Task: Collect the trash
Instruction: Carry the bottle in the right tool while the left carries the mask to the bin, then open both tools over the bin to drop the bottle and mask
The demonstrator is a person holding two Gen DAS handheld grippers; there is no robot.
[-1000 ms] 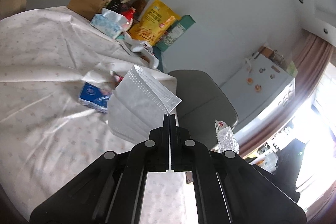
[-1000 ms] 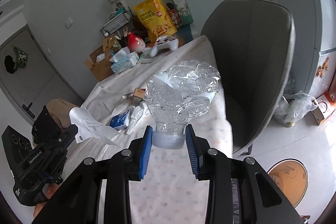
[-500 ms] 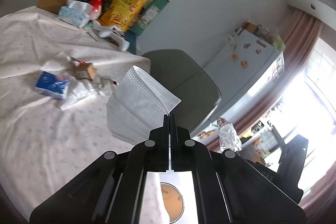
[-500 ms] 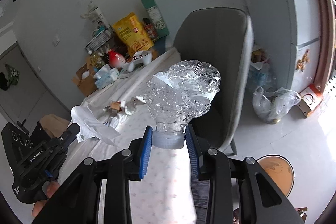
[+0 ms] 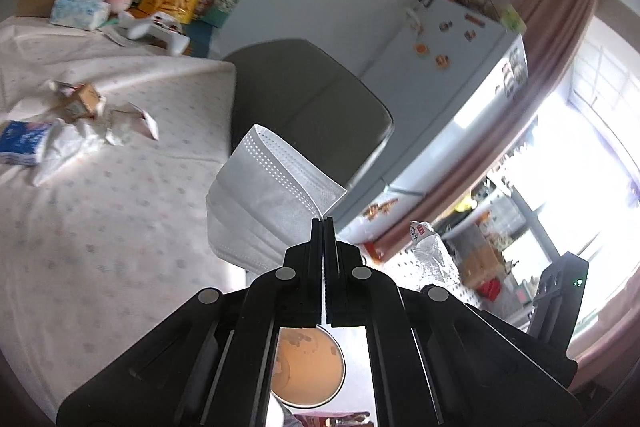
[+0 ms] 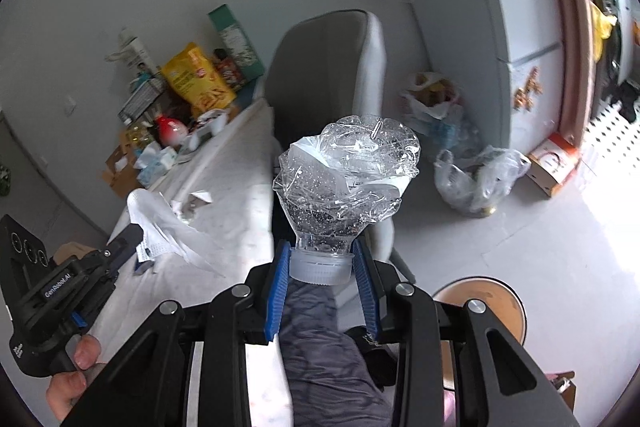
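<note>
Two items in hand: one face mask (image 5: 272, 199) and one crushed plastic bottle (image 6: 348, 175), both lifted clear of the table (image 5: 100, 227).
Left gripper (image 5: 324, 223): clenched on a corner of the face mask; the mask hangs out toward 10 o'clock from the tips, over the table edge and in front of the grey chair (image 5: 312, 95).
Right gripper (image 6: 322, 263): grasping the bottle by its white cap (image 6: 320, 267), blue pads on both sides of the cap; the crumpled body stands up toward 12 o'clock.
Remaining trash: crumpled tissues (image 5: 120, 127), a small carton (image 5: 82, 101) and a blue packet (image 5: 22, 147) lie on the table at about 9 o'clock in the left wrist view.
Likely drop point: a round orange-brown bin (image 5: 308, 367) on the floor, seen at 6 o'clock between the left fingers and at 4 o'clock in the right wrist view; whether it is the intended bin is a judgement.
Step in hand: carrying both items away from the table, judged as transport toward disposal.
Next move calls for: bringing each gripper above the bin opening, then releasing one item at a time; the mask is light and may drift, so a low release is advised.
Progress: partial; table trash not yet collected.
</note>
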